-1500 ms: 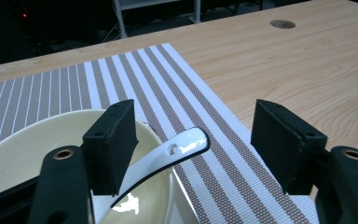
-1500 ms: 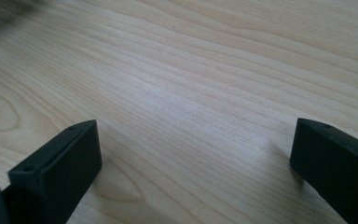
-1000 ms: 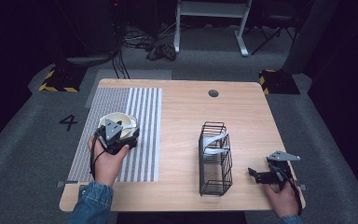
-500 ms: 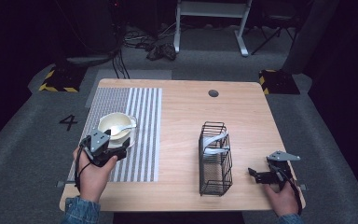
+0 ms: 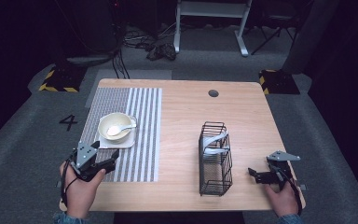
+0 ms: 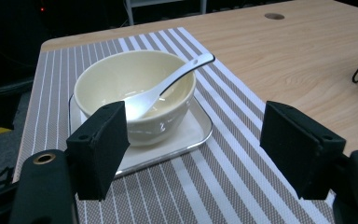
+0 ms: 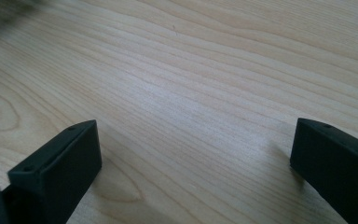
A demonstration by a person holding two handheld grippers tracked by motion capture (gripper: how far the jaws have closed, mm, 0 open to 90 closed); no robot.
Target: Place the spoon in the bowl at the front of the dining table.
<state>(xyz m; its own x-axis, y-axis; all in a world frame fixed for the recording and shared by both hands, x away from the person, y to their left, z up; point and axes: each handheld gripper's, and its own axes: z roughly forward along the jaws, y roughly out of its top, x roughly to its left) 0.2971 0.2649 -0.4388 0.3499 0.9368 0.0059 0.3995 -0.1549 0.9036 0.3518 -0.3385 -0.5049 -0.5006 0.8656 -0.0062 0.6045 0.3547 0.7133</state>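
A "4" (image 5: 68, 122) marks the floor left of the table (image 5: 242, 112), where both hand-held grippers, left (image 5: 108, 161) and right (image 5: 256, 175), gape wide and empty.

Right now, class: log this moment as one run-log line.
left gripper: open, near bowl | spoon: in bowl | right gripper: open, over table | basket: untouched
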